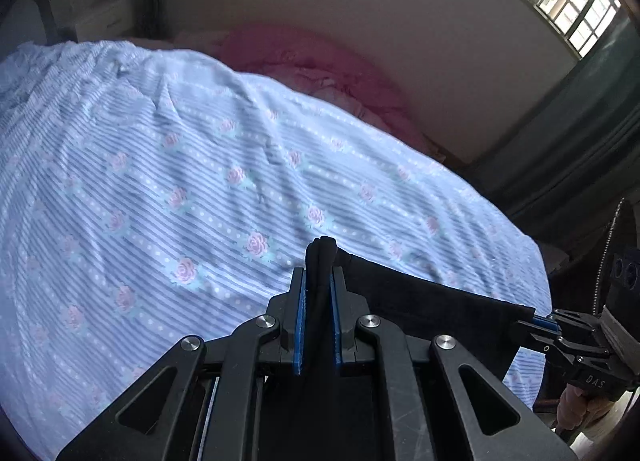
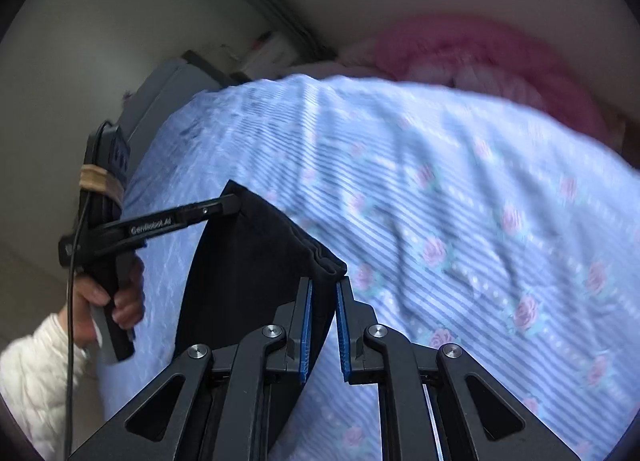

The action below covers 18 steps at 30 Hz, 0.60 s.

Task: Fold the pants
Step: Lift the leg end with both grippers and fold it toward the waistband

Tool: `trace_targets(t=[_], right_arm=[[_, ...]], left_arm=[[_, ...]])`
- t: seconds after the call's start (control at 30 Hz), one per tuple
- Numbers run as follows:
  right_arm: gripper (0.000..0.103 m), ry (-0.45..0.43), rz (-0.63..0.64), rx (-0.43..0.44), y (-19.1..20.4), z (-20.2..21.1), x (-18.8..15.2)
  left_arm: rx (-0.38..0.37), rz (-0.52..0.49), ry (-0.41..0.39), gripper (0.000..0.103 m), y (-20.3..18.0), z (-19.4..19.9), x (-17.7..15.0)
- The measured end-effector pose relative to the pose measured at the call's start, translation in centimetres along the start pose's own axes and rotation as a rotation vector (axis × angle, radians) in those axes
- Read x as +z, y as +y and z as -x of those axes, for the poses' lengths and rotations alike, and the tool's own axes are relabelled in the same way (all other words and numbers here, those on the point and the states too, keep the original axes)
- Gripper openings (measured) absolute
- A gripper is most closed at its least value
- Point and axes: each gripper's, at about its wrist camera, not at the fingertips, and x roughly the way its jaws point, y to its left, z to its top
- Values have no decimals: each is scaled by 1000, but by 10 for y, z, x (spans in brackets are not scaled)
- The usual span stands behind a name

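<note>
The pants (image 2: 256, 261) are gripped at two corners by the left gripper (image 1: 318, 293) and right gripper (image 2: 324, 301), jaws clenched, above the bed (image 1: 160, 181); laying down and folding is judged to remain.

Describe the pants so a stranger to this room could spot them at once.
Find the bed with the blue striped, rose-printed sheet. Above its near edge, the pants hang stretched between the left gripper and right gripper, each shut on a corner. They are the only plain black cloth there.
</note>
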Motion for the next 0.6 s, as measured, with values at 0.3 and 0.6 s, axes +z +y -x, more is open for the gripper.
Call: trace_targets(t=[0.3, 0.6], right_arm=[[12, -92, 397, 34, 136, 91, -24], [12, 9, 676, 152, 263, 110, -128]], left_arm=[[23, 39, -218, 12, 14, 170, -62], [109, 176, -246, 12, 59, 250, -195]])
